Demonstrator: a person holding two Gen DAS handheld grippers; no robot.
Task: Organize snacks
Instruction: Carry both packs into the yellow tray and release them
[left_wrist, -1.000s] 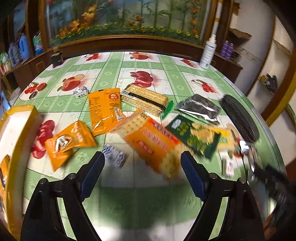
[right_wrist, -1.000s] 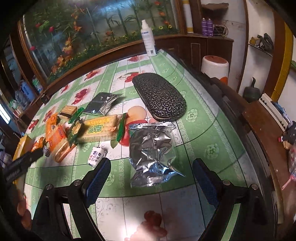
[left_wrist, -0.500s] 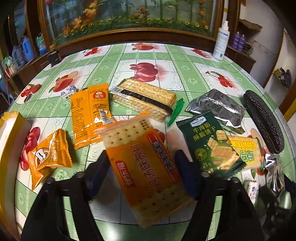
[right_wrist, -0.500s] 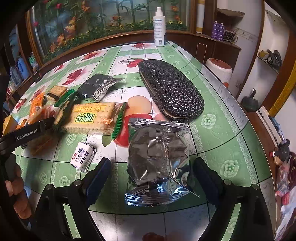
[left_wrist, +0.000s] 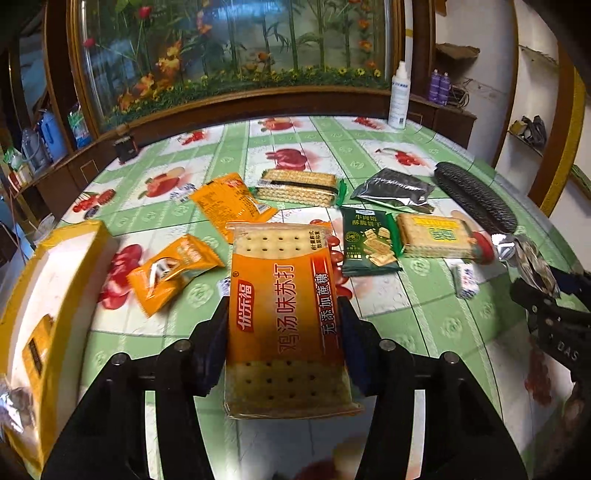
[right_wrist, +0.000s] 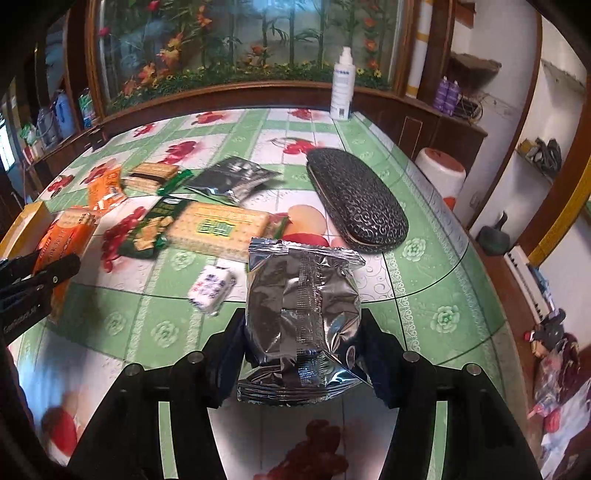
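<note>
The left tongs had just been closing and gripped the orange soda-cracker pack across its short width, its long axis running straight ahead along the fingers. The pack was a flat clear-ended sleeve with an orange printed band, apparently lifted off the green fruit-print surface. The yellow-rimmed box stood at the left edge, nearest the left hand, and was judged the likely destination. The right tongs had likewise just been closing and clamped the crinkled silver foil pouch by its sides, seam upward, long axis forward. Remaining snacks lay spread ahead, among them the dark green biscuit pack.
</note>
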